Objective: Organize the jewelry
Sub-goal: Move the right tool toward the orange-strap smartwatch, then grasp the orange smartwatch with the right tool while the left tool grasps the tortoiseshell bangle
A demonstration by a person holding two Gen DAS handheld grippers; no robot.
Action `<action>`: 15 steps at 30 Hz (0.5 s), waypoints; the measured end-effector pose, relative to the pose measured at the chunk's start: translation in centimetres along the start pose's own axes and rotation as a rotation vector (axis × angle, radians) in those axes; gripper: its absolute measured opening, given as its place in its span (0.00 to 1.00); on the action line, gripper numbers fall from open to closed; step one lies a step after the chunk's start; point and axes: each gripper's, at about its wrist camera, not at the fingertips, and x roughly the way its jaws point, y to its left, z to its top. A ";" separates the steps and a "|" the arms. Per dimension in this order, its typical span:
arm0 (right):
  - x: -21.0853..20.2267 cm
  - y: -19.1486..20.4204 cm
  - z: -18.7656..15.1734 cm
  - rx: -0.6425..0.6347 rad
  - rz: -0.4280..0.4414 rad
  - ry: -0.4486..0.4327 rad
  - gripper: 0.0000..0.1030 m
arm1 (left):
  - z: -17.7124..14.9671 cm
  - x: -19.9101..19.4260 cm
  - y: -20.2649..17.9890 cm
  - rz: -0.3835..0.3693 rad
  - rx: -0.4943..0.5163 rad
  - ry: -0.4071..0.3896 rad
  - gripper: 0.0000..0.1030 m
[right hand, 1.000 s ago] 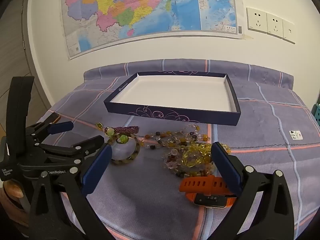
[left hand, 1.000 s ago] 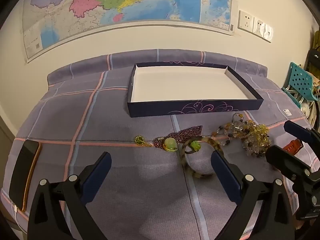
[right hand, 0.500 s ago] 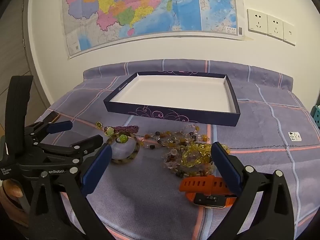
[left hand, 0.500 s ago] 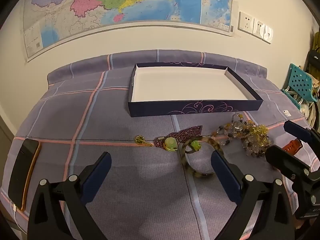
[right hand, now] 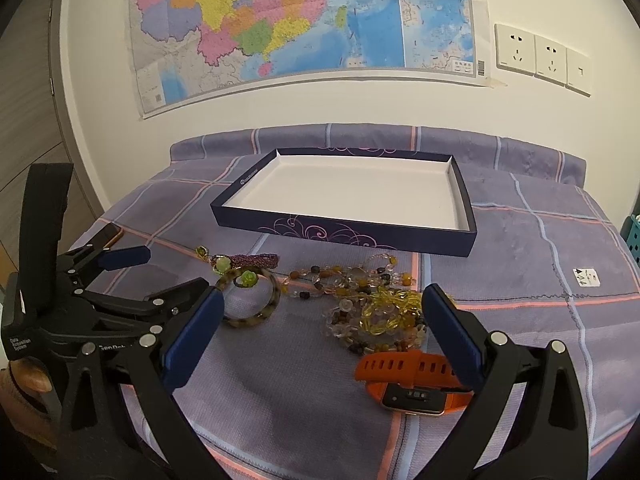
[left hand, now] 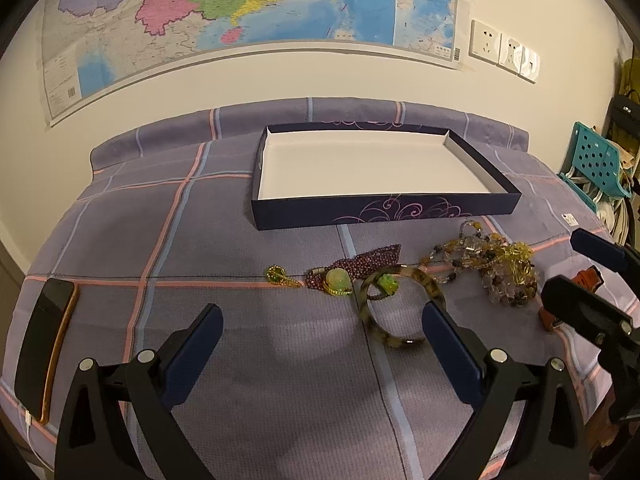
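Nearest: left gripper (left hand: 320,344) and right gripper (right hand: 320,324), both with jaws spread wide and empty, hovering over the purple plaid cloth (left hand: 248,384).

Next out: orange watch (right hand: 412,380) beside the right fingers; tortoiseshell bangle (left hand: 400,304); tangled amber bead necklaces (right hand: 376,308); maroon beaded strand (left hand: 360,262); small green pendants (left hand: 338,280).

Far: dark shallow box (left hand: 380,214), nothing in it.

Status: sorting apparently not begun. Next move calls for lowering onto one piece, probably bangle or watch, and closing squarely.
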 end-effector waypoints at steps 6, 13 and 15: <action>-0.7 -0.5 0.0 -0.002 -0.007 -0.003 0.95 | -0.1 0.3 -0.1 -0.017 0.012 0.018 0.93; -1.7 -2.4 -0.6 0.024 -0.028 0.008 0.95 | -0.2 1.3 -0.1 -0.065 0.003 0.061 0.93; -2.1 -3.3 -0.9 0.036 -0.041 0.012 0.95 | -0.2 1.4 -0.2 -0.068 0.011 0.062 0.93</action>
